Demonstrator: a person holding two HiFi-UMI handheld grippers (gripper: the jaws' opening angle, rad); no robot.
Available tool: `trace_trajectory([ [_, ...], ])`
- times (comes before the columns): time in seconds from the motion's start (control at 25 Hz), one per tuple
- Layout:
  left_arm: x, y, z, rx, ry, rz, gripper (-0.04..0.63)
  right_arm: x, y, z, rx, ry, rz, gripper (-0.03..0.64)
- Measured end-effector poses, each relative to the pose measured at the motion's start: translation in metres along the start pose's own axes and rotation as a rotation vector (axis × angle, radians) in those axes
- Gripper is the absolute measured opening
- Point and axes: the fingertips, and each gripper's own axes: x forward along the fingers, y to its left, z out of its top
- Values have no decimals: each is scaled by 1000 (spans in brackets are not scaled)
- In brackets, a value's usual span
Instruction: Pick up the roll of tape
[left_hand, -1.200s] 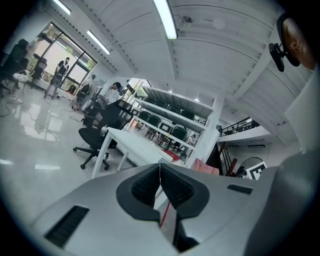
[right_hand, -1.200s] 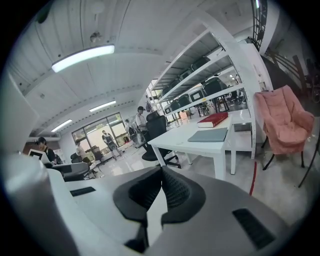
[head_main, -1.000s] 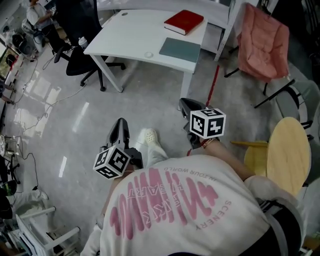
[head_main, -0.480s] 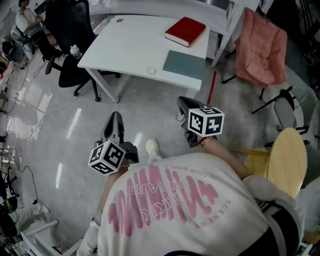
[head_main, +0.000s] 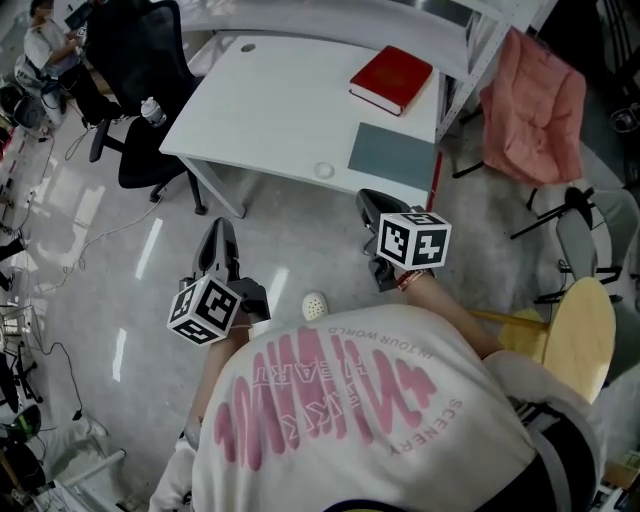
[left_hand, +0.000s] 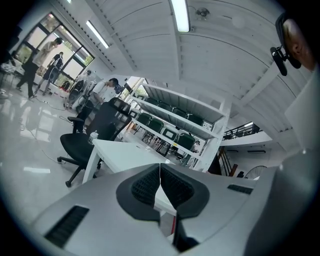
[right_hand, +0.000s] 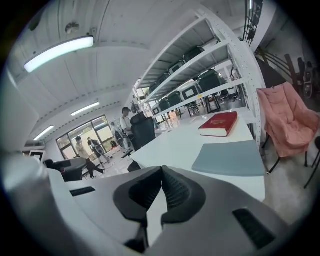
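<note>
Head view: grey floor (head_main: 100, 260) is dominated by a white table (head_main: 280, 100), flanked by a black office chair (head_main: 140, 70) and a pink chair (head_main: 535, 105). The roll of tape (head_main: 323, 170) is seen near the table's front edge, too small for detail. Left gripper (head_main: 218, 226) and right gripper (head_main: 369, 198) are clenched, empty.

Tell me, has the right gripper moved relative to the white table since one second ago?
Yes. In the head view the right gripper is now nearer the near edge of the white table; earlier the gap between them was wider.
</note>
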Motion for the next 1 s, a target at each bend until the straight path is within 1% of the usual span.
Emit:
trace_trajectory([
  [0.2, 40, 26, 19, 1, 4, -8, 25, 44, -4, 14, -2, -2, -15, 15],
  [0.4, 77, 49, 31, 4, 11, -15, 25, 86, -17, 22, 22, 8, -46, 15],
  [0.6, 104, 65, 41, 4, 17, -31, 25, 115, -23, 24, 41, 26, -71, 15],
  [0.72, 115, 68, 39, 2, 24, -42, 25, 124, -29, 25, 47, 26, -82, 15],
  [0.88, 127, 75, 28, -25, 40, -38, 25, 135, -36, 23, 37, 45, -89, 15],
  [1.0, 137, 80, 22, -42, 60, -44, 25, 151, -35, 24, 15, 59, -69, 17],
])
